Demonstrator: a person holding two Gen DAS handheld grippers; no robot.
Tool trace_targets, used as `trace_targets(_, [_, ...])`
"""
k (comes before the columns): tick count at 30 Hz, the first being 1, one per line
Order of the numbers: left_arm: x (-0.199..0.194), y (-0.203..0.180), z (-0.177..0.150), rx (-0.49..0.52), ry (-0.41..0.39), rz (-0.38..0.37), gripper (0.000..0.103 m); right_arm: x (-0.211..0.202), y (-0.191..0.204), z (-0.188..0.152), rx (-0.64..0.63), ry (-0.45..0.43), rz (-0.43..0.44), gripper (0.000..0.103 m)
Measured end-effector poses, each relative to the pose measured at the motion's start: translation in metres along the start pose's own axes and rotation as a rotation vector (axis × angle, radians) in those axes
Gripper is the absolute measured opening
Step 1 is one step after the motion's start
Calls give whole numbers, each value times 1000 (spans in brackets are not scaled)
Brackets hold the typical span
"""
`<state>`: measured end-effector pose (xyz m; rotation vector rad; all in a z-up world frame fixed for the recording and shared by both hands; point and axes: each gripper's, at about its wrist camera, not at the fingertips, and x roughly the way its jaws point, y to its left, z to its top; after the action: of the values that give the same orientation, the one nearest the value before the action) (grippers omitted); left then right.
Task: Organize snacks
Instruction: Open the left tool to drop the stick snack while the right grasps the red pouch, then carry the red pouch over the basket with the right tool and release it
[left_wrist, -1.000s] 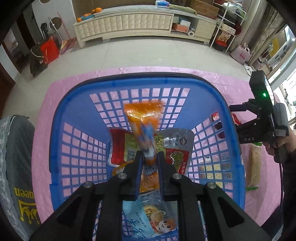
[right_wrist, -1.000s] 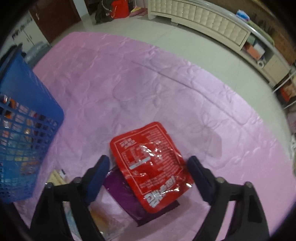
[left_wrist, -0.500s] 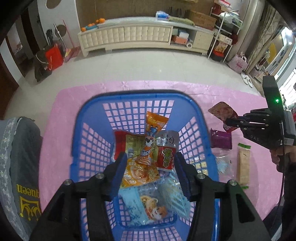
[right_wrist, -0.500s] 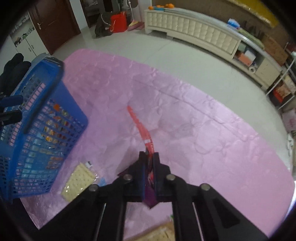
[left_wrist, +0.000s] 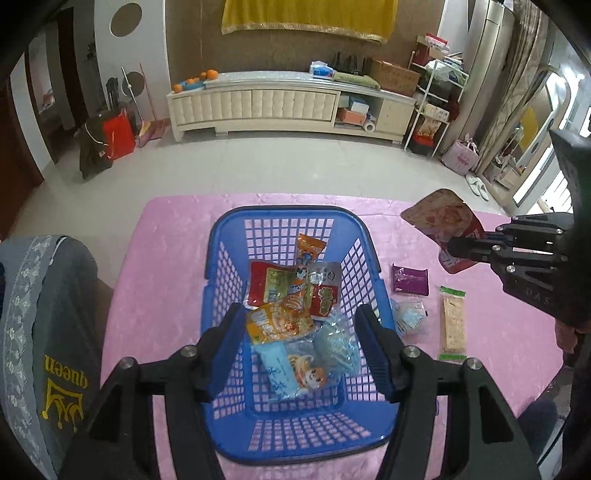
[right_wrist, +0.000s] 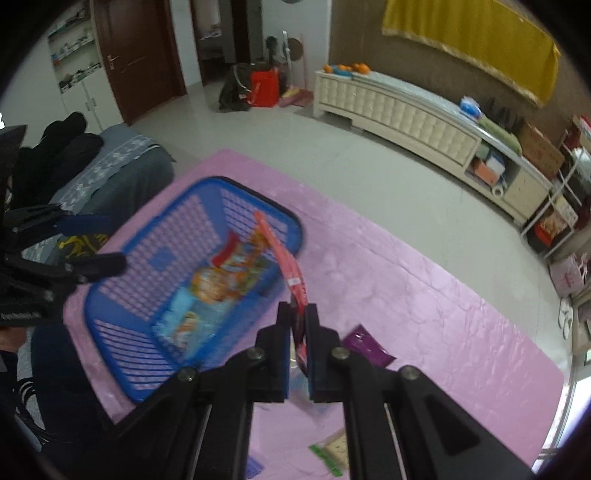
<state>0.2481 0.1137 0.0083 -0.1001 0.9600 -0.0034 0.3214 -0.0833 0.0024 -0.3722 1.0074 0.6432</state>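
Snacks: several packets lie in the blue basket (left_wrist: 364, 236) mid-cloth; three wait beside its right wall.
Right gripper (right_wrist: 299, 334): clenched on red packet (left_wrist: 441, 218) by one edge, in the air.
Left gripper (left_wrist: 301, 345): jaws just widened, empty, above basket.
Risk: thin edge pinch; packet may slip out short of the basket.

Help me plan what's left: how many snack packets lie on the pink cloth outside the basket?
3: a purple packet right of the basket, a clear blue packet beside its wall, a cracker bar further right. Others may be hidden from view.
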Motion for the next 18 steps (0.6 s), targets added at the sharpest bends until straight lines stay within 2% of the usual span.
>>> trace_targets(9, [-15,18,-15,8,-21,32,64,2,43,6,-31,13,32,10])
trace_targets(14, [-10,36,-19,-33,-16,19,64,10,60,13,-29,26,49,10])
trace_targets(18, [1,42,-21,-25,-8,29,68,22,74,19,-33,44,58,10])
